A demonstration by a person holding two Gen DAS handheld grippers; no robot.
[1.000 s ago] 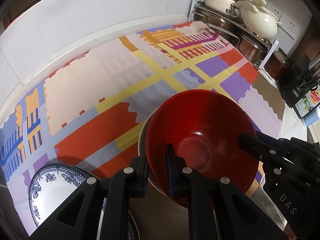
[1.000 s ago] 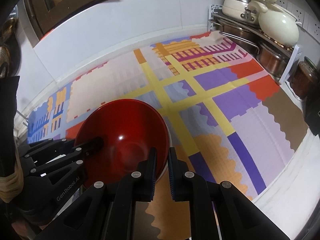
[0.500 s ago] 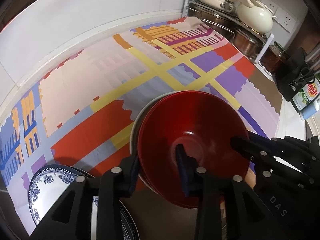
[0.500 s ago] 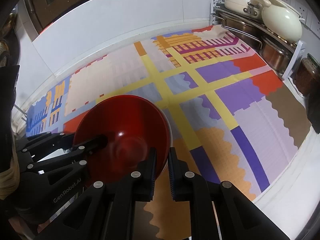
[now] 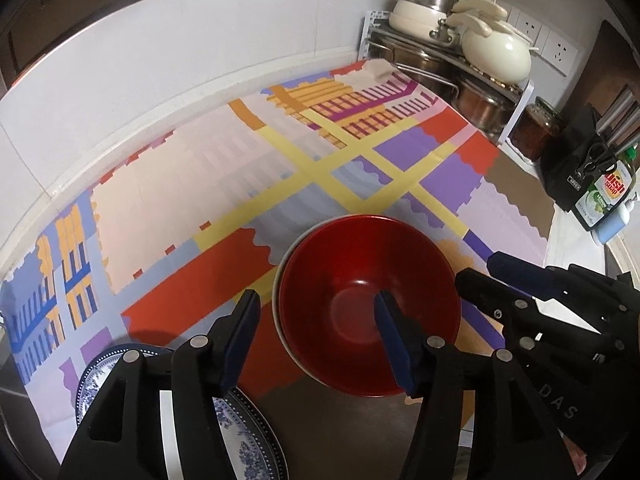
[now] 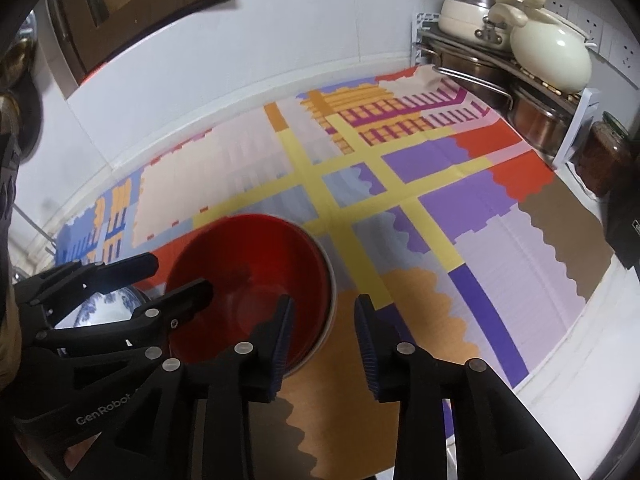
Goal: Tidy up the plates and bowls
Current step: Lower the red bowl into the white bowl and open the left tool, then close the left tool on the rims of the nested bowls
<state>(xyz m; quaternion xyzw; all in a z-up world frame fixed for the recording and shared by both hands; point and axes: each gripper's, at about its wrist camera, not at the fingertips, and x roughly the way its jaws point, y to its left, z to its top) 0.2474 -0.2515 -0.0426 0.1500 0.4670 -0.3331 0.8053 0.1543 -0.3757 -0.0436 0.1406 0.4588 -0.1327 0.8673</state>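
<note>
Left wrist view: red bowl (image 5: 370,304) glossy, deep, round, no long axis; mouth faces up.
Nesting: it sits inside a white bowl (image 5: 280,280), whose rim shows along one side only.
Place: on the patterned cloth (image 5: 200,184), near its front edge; blue-and-white plate (image 5: 248,436) beside it.
Left gripper (image 5: 316,340): jaws have just been opening; they straddle the red bowl's rim, pads clear of it.
Right gripper (image 6: 324,344): jaws have just been opening, parted at the bowl's edge, gripping nothing.
</note>
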